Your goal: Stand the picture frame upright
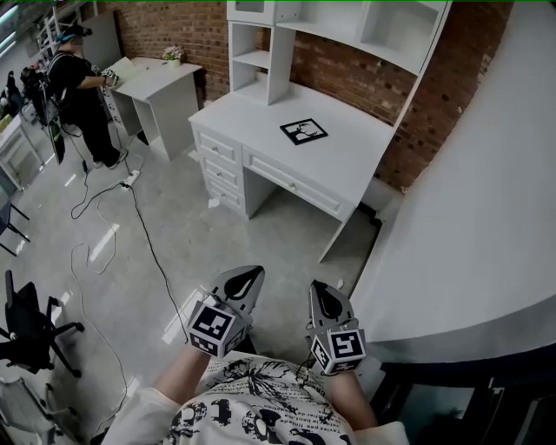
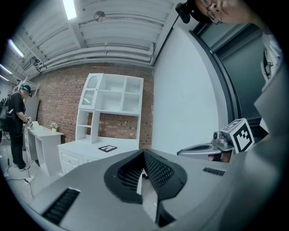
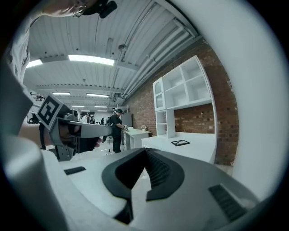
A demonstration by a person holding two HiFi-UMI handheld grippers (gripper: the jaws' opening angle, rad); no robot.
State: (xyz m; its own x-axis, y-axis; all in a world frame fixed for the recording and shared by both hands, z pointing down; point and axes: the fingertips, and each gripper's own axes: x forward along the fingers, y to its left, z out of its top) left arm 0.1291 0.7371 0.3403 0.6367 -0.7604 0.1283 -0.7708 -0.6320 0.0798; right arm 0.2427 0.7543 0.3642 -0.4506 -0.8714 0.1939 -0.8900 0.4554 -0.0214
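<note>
Frame (image 1: 304, 131): flat on far table (image 1: 365, 174).
Left tool (image 1: 248, 280): closed, empty.
Right tool (image 1: 325, 298): closed, empty; both near, likely pre-approach.

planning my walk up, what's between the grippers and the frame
Head view: just floor, then the desk front, with the frame lying flat on top.

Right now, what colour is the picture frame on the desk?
The picture frame is black, clearest in the head view.

White desk (image 1: 356, 165) (hutch (image 1: 280, 52) atop), brick wall (image 1: 156, 26)
</note>
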